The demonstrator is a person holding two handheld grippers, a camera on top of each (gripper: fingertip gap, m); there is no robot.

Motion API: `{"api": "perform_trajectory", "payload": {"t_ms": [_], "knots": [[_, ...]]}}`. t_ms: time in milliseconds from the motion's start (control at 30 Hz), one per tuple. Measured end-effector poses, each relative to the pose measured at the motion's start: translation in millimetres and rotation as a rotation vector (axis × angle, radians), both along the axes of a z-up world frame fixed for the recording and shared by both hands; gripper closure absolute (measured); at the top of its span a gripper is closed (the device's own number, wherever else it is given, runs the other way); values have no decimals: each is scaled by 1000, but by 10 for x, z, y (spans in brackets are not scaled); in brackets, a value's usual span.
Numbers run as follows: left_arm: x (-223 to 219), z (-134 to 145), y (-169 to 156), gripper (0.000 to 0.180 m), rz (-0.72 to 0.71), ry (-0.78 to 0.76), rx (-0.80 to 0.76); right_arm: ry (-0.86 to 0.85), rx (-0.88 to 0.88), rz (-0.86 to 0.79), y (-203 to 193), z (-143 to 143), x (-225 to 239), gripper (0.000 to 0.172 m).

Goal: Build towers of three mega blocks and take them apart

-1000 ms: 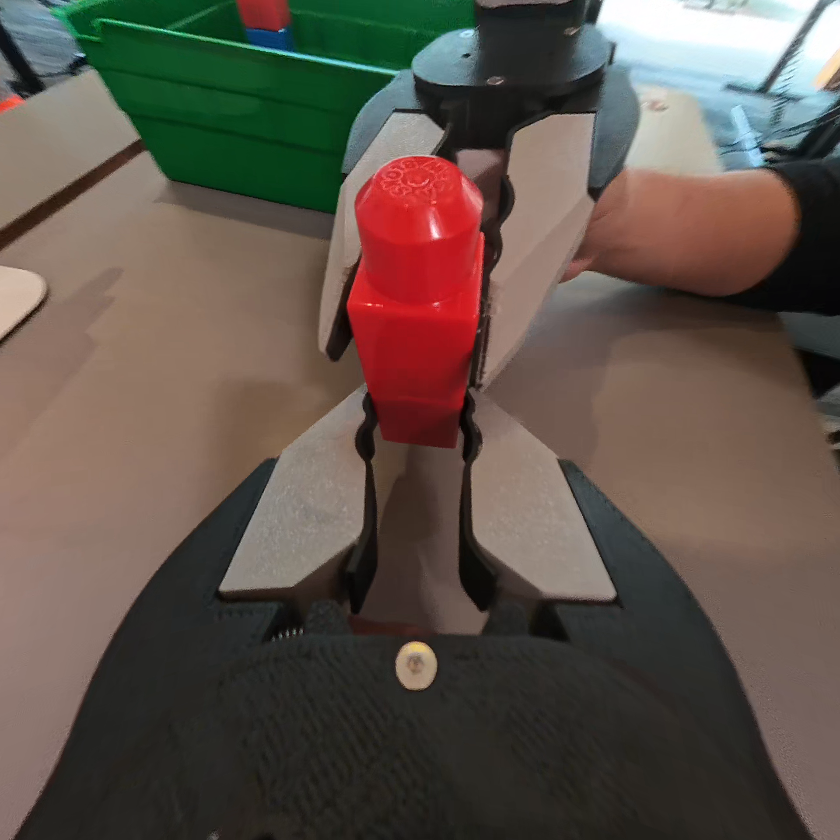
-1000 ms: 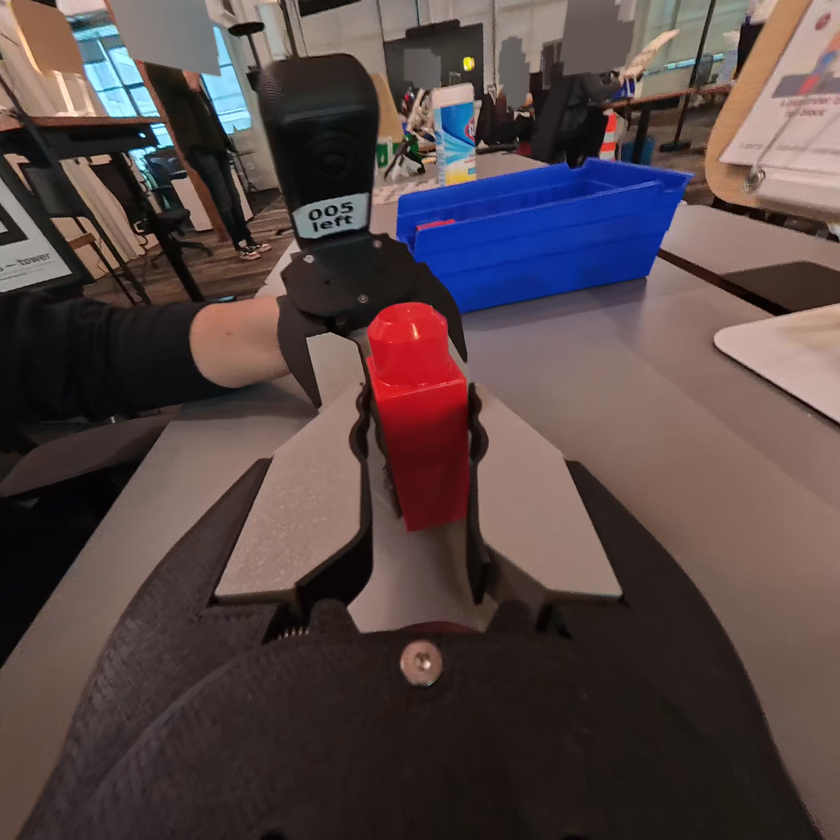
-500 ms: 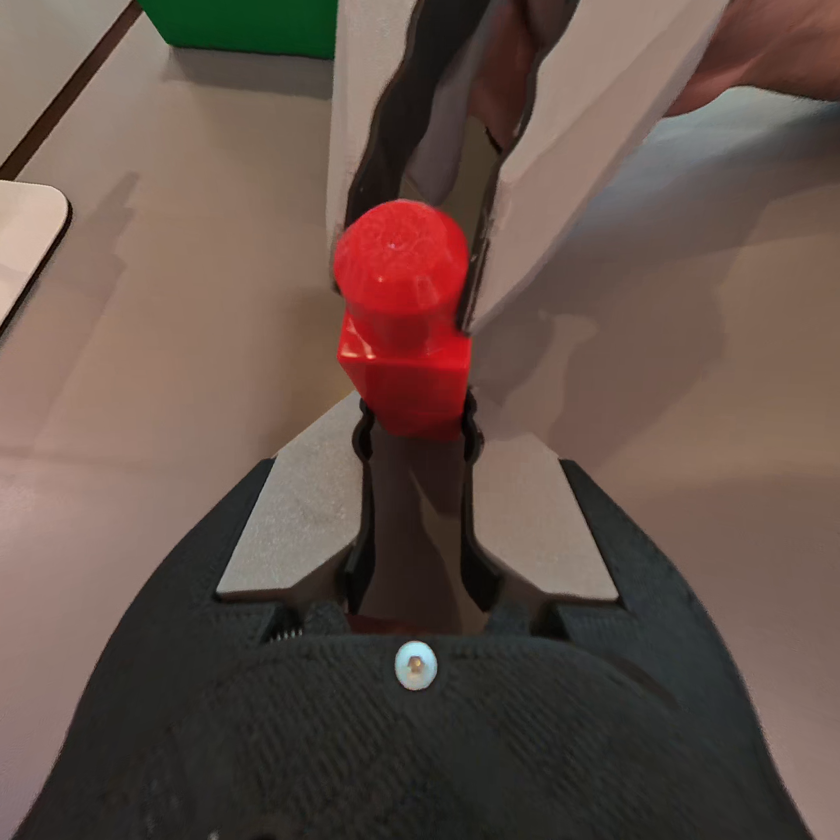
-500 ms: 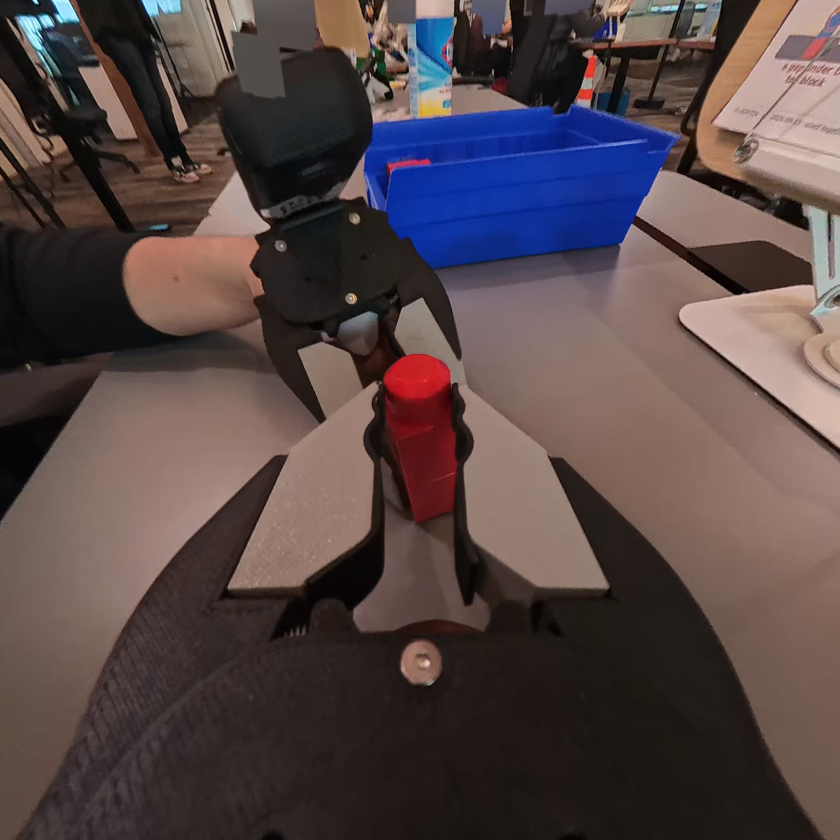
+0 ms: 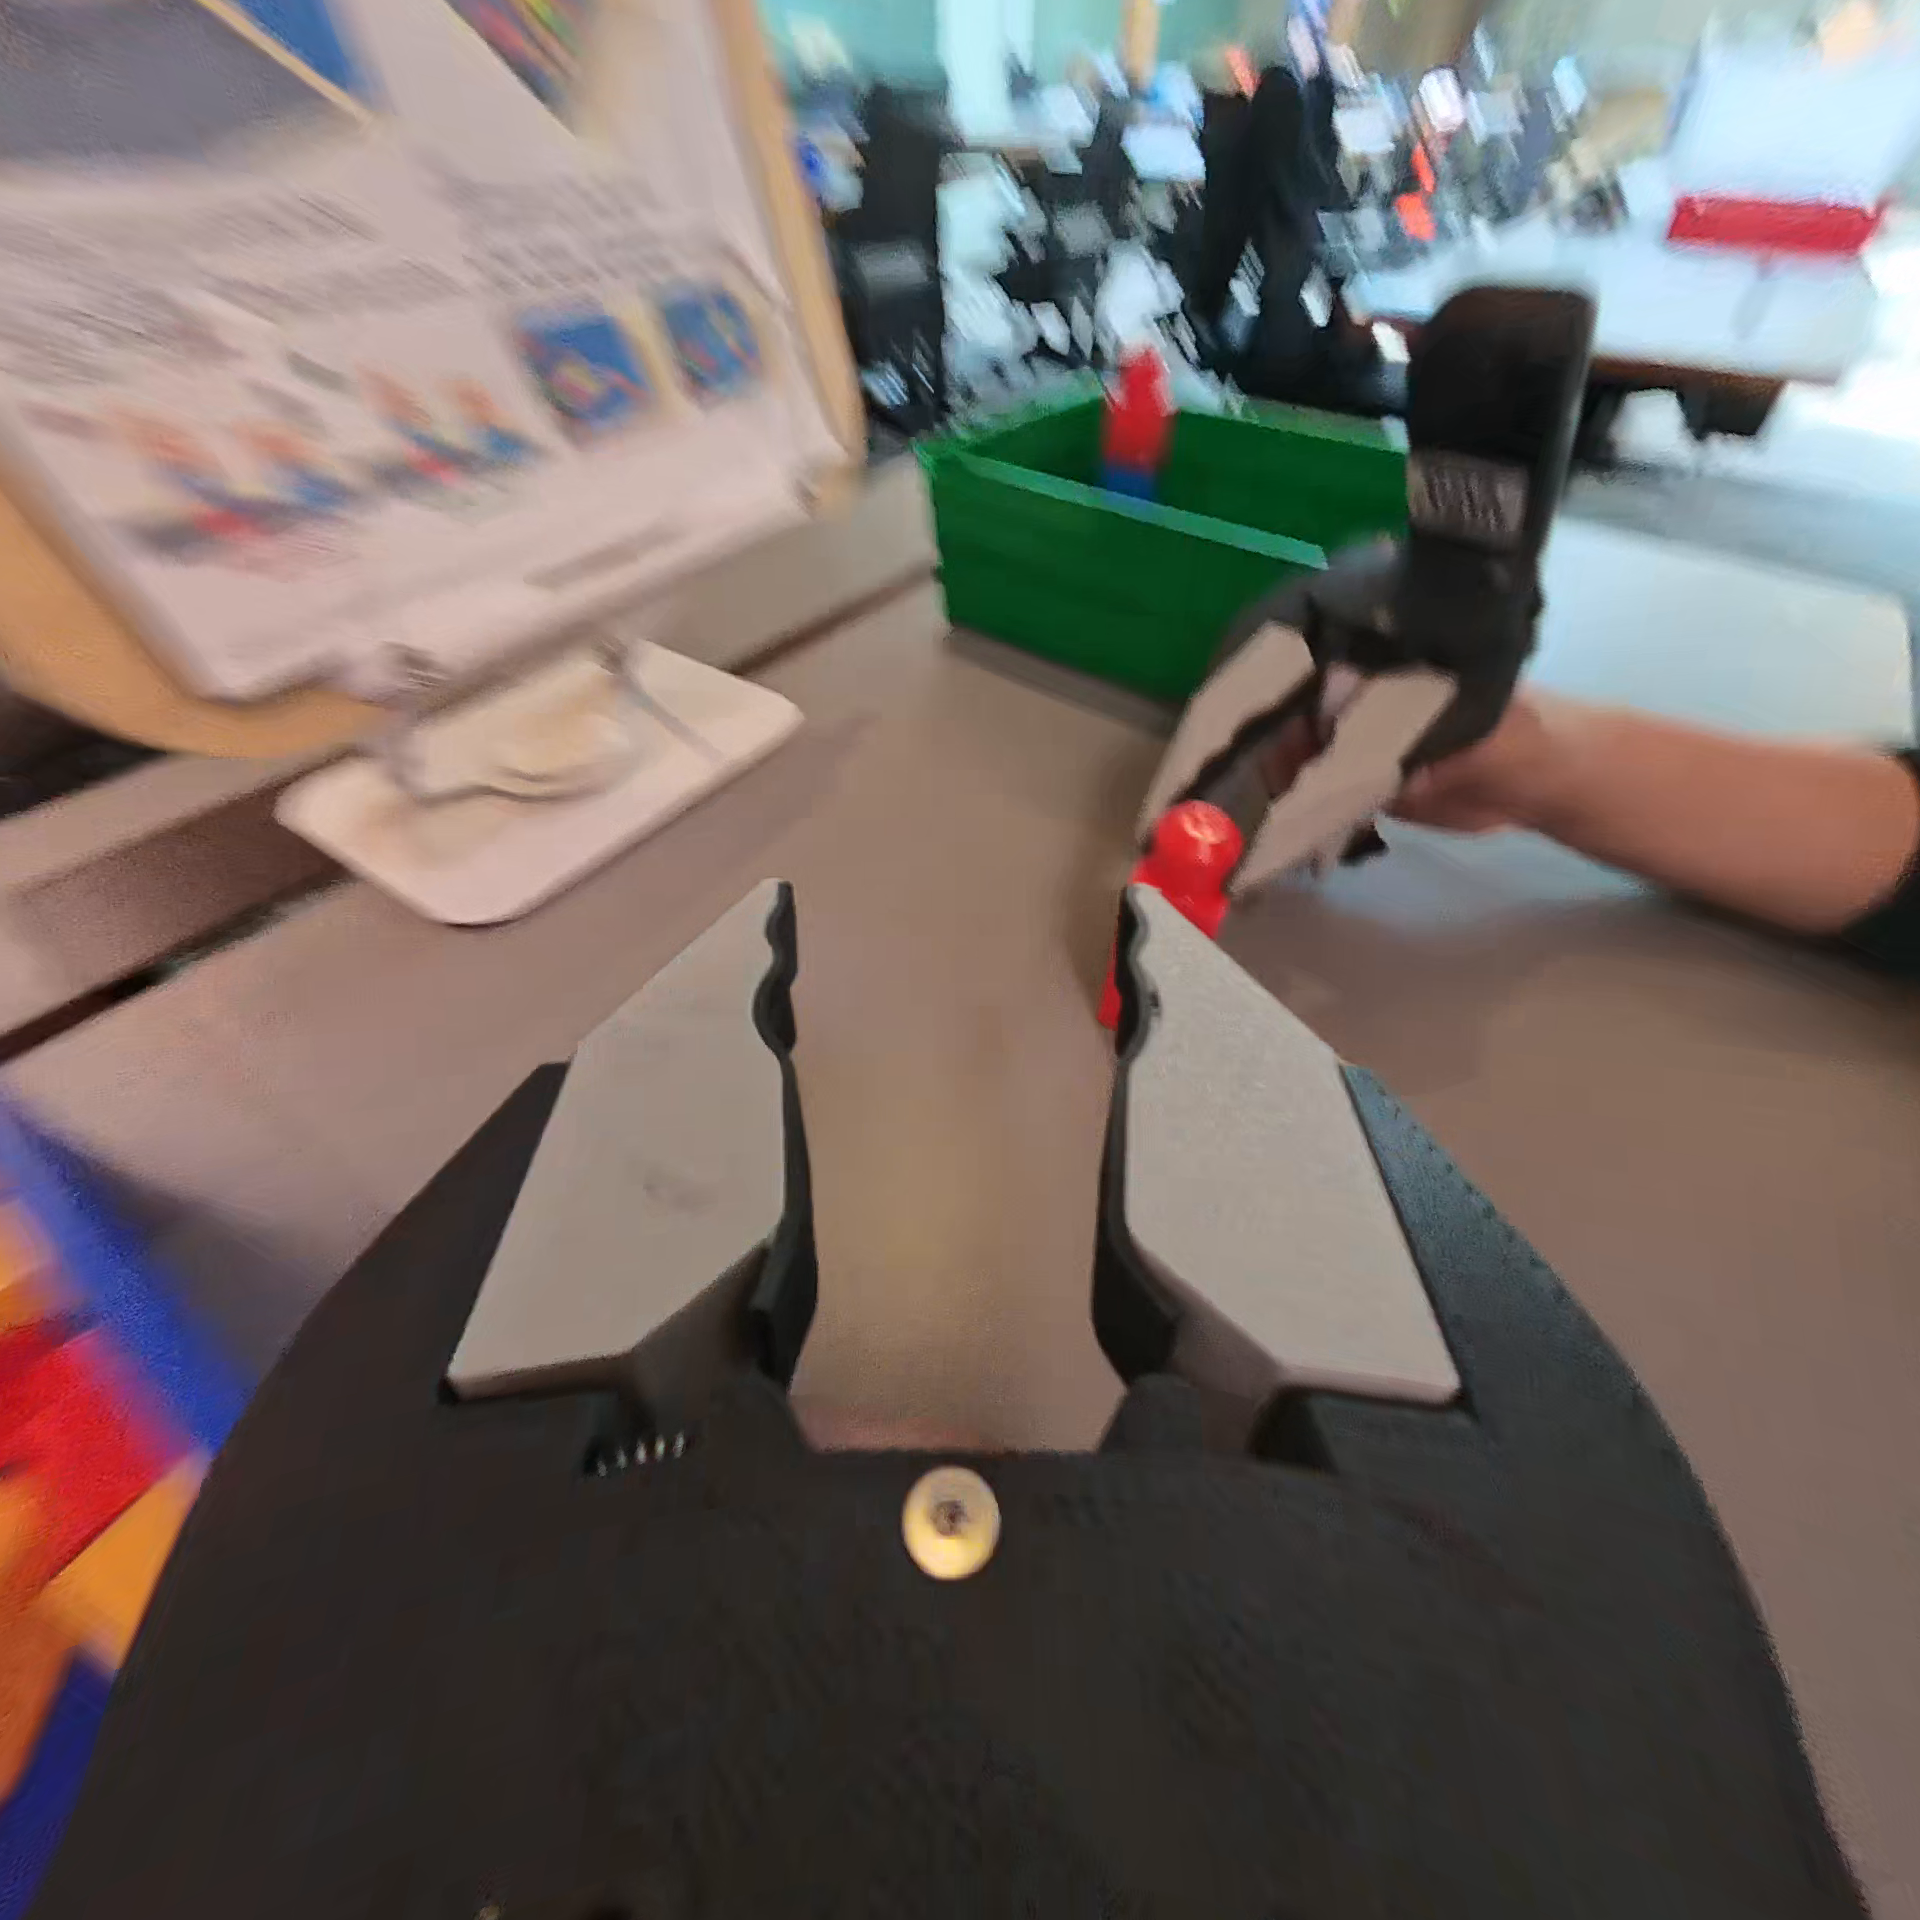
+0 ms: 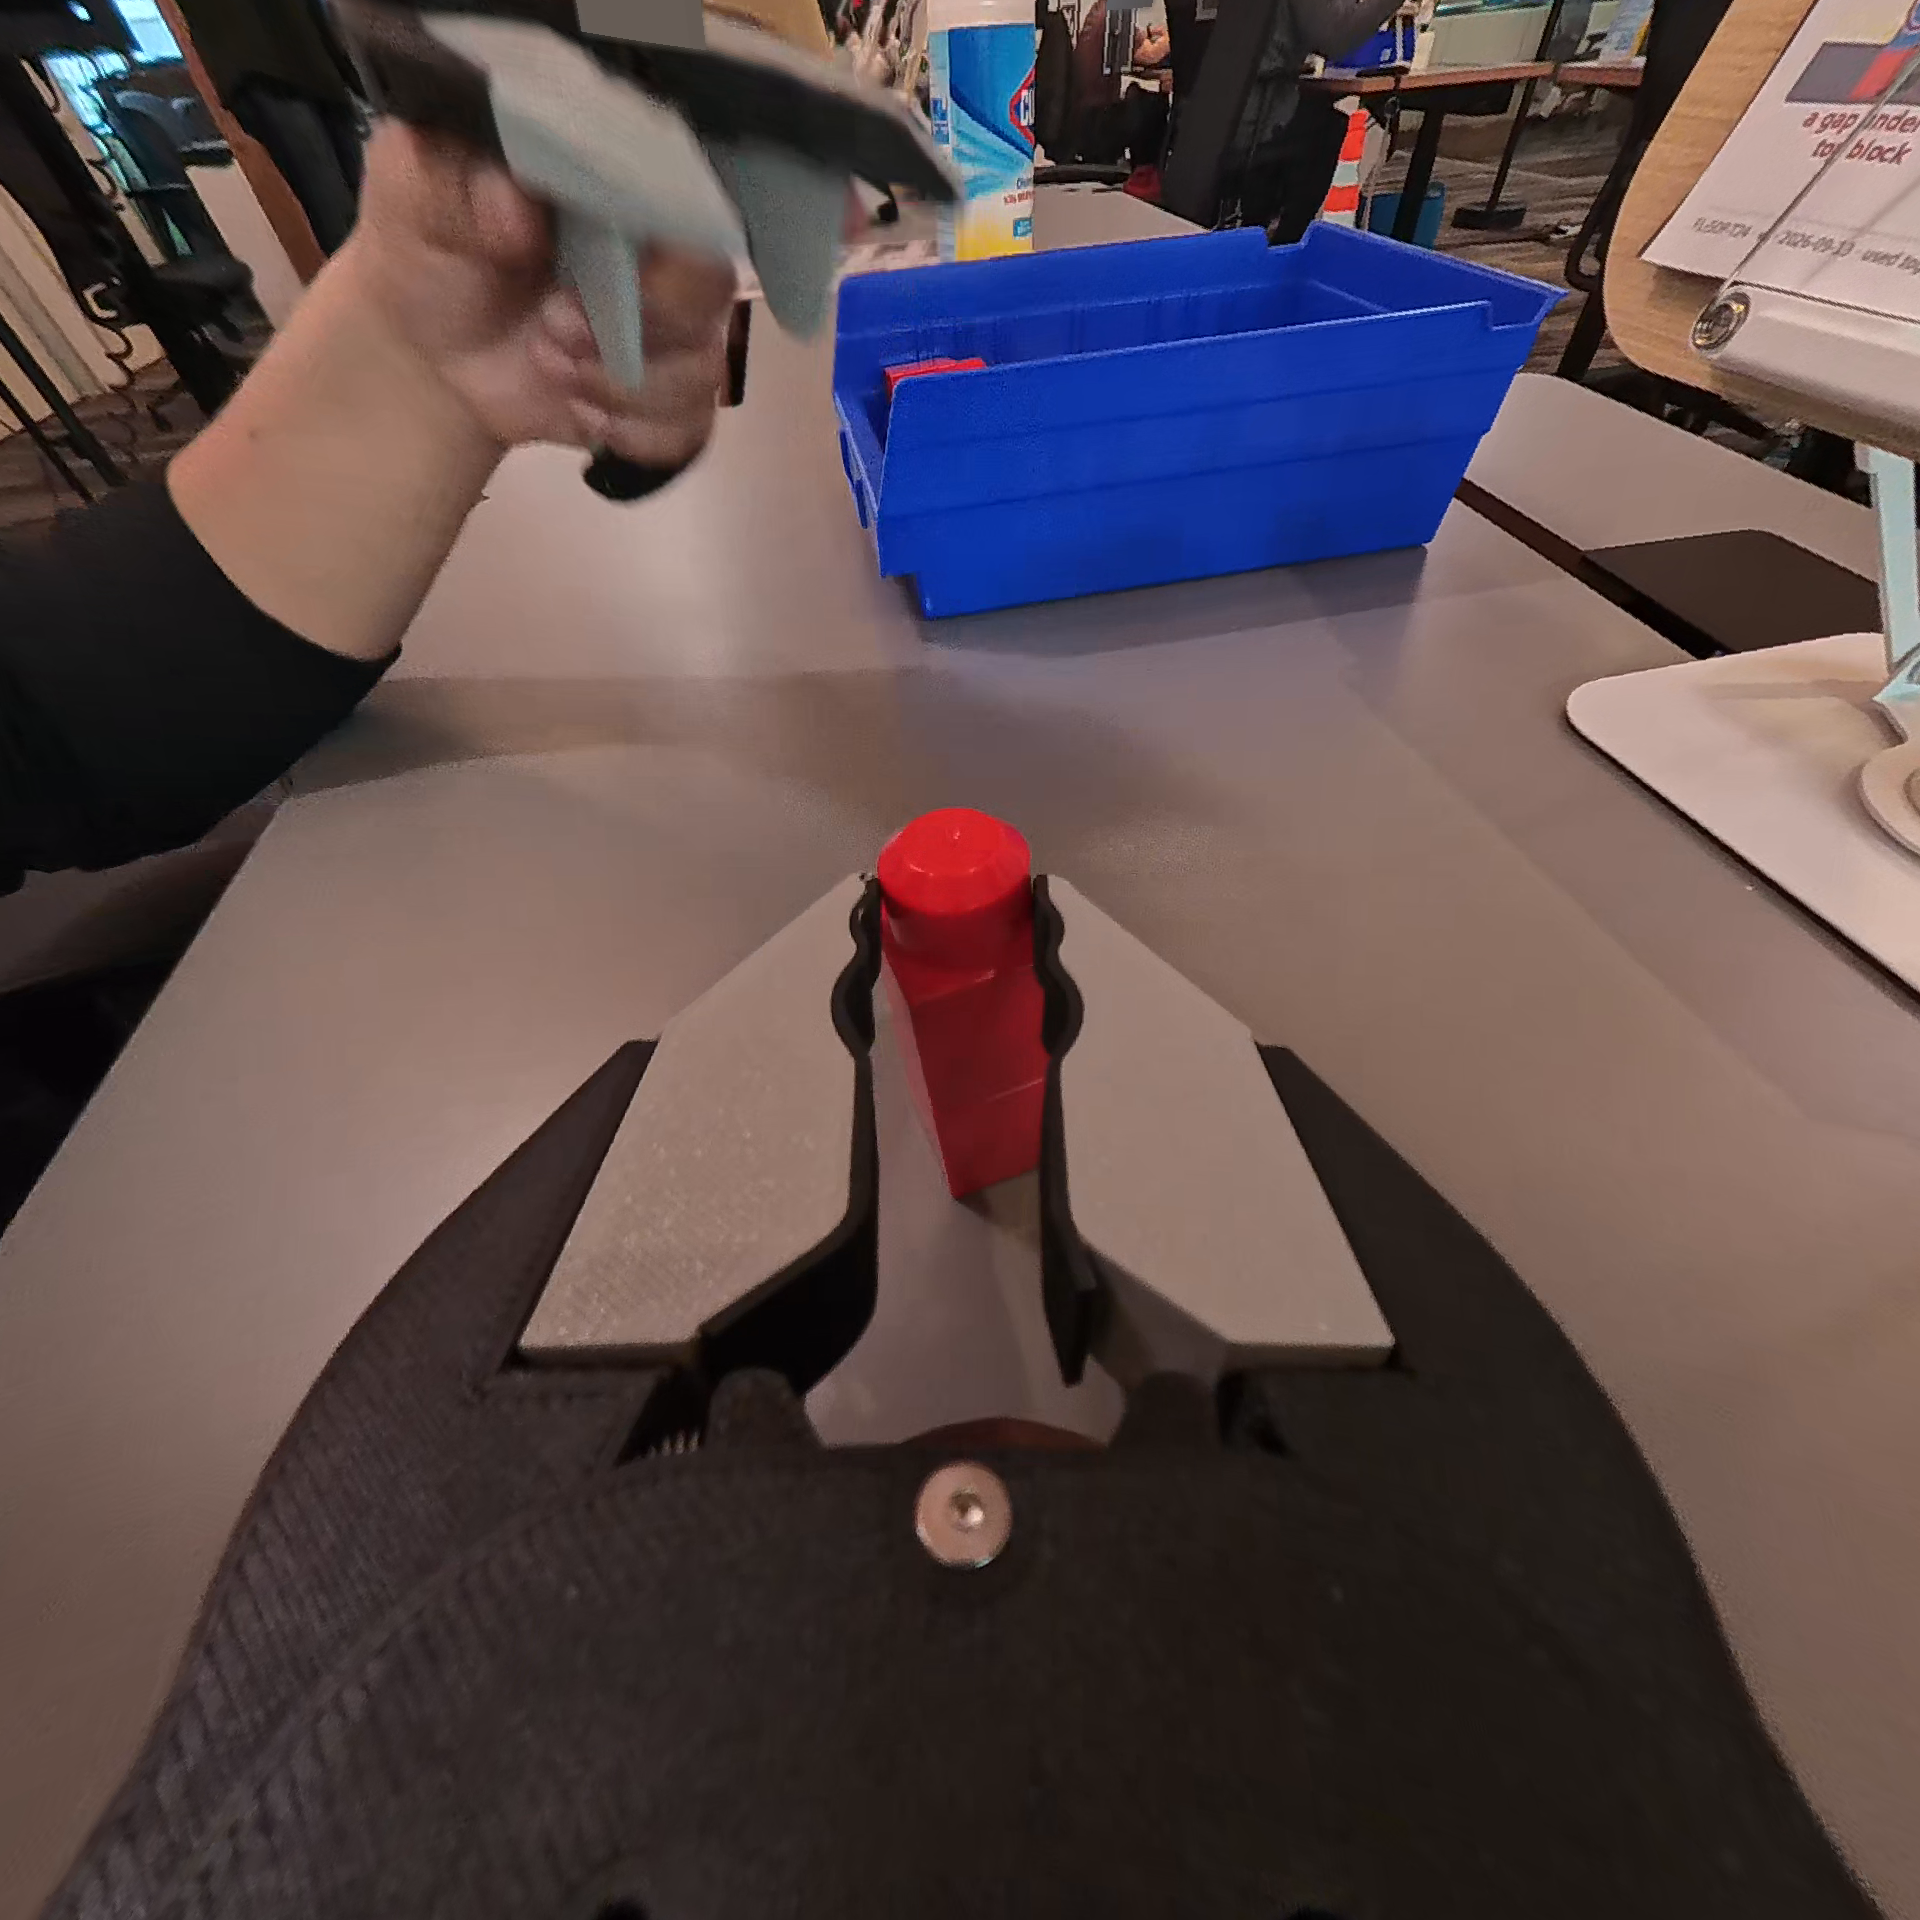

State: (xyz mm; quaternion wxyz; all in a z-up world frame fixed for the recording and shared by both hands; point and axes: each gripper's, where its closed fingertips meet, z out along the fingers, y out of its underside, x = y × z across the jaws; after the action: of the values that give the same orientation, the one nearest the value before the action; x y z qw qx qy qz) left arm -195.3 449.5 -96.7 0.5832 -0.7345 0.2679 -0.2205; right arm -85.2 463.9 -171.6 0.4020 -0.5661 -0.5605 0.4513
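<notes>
We see the right gripper (image 6: 956, 914) clamped on the red block tower (image 6: 961, 1029), pads pressing both sides just under the top stud, tower standing on the grey table (image 6: 1351, 831). Left gripper (image 5: 951, 935) is wide open and holds nothing, lifted off to the side. Blue bin (image 6: 1174, 436) sits behind with what looks like a red block inside; green bin (image 5: 1122, 561) view is blurred.
</notes>
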Motion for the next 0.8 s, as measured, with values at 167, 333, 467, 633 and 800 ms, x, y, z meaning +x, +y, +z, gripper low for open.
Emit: {"api": "perform_trajectory", "payload": {"t_ms": [167, 333, 467, 633, 800], "knots": [[-1921, 555, -253, 147, 628, -69, 93, 34, -30, 5, 2, 63, 8, 142], [-2912, -349, -273, 128, 842, 292, -357, 68, -39, 3, -2, 148, 21, 141], [-3038, -807, -215, 128, 849, 577, -510, 76, -47, -2, -3, 163, 29, 140], [-3183, -1037, -168, 131, 873, 641, -661, 84, -46, 1, -8, 188, 34, 139], [-3298, -1107, -140, 137, 875, 843, -705, 86, -54, 6, -6, 192, 43, 139]]}}
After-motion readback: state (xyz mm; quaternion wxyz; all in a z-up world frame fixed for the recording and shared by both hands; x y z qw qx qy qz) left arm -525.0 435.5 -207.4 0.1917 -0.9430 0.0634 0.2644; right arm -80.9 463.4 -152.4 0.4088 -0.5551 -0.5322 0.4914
